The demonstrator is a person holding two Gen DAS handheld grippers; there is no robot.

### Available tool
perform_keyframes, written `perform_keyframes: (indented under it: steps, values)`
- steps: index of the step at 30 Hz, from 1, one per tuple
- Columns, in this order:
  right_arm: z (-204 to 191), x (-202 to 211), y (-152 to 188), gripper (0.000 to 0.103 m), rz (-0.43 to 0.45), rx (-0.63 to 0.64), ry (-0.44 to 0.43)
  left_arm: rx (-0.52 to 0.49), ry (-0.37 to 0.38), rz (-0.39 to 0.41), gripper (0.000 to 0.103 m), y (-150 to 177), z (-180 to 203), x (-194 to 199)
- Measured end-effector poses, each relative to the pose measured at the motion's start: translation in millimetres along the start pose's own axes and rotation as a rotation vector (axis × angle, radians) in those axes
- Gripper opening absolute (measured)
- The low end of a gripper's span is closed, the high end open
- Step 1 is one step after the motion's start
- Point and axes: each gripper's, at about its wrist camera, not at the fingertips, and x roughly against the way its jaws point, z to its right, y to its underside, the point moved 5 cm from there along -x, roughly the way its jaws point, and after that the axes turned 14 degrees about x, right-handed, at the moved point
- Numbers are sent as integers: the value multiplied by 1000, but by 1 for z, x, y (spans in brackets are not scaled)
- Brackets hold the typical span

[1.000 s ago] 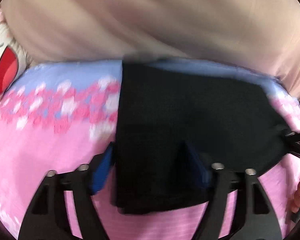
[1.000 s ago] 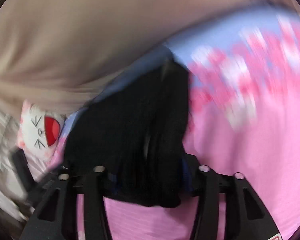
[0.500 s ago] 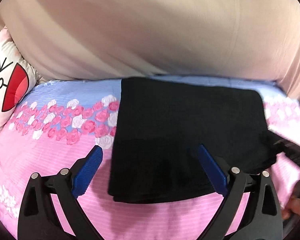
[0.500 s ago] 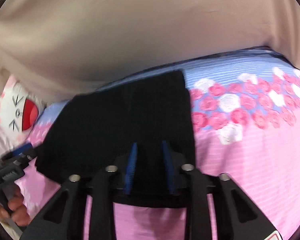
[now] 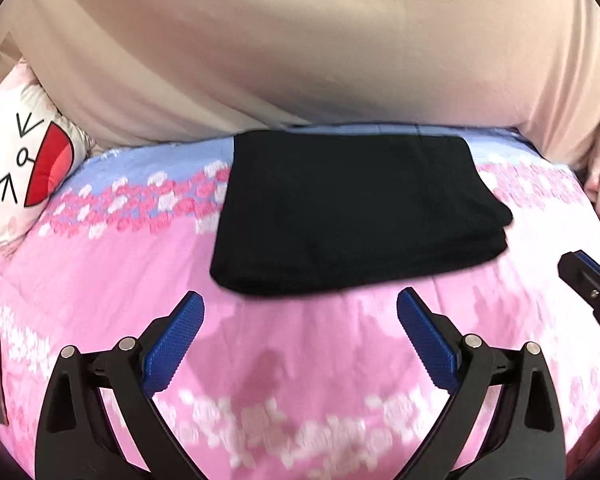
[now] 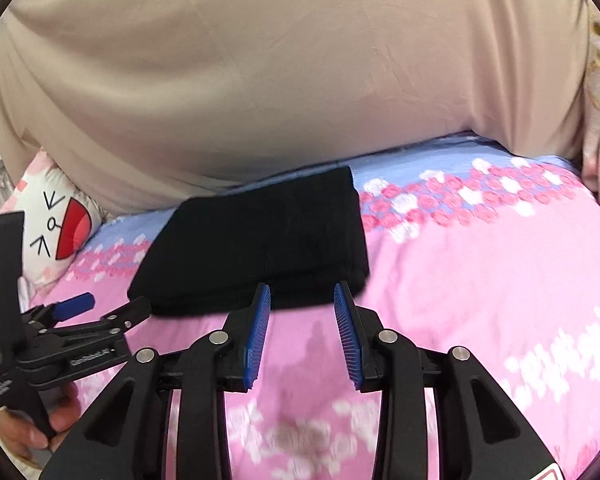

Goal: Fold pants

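The black pants (image 5: 352,208) lie folded into a flat rectangle on the pink floral bedspread (image 5: 100,280), near the far edge of the bed. They also show in the right wrist view (image 6: 256,248). My left gripper (image 5: 300,312) is open and empty, just short of the pants' near edge. My right gripper (image 6: 302,300) is open and empty, its blue pads (image 6: 256,332) apart, with its tips at the pants' near right corner. The left gripper (image 6: 100,308) shows at the left of the right wrist view, and the right gripper's tip (image 5: 588,280) at the right edge of the left wrist view.
A beige fabric wall (image 5: 300,48) rises behind the bed. A white cartoon-face pillow (image 5: 24,160) sits at the back left; it also shows in the right wrist view (image 6: 56,224). A person's hand (image 6: 40,420) holds the left gripper's handle.
Both grippers let go of the pants and drew back toward me. The right gripper's jaws opened. The folded pants now lie flat on the bed.
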Motion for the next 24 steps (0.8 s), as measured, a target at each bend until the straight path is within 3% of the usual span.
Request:
perform_keyframes:
  steps: [4,12,17,24]
  values:
    - [-1,10,15,42,-11,-14,21,1,-11,2,95,15,-3,13]
    - [-14,27,32,44,-18,-3,21,-1,-36,40,98,31,-6,38]
    - [-23,30,40,53,-14,10,30,10,-27,26,98,42,-7,40]
    - [-29,29,45,53,-25,26,35,23,-32,24,98,51,-9,39]
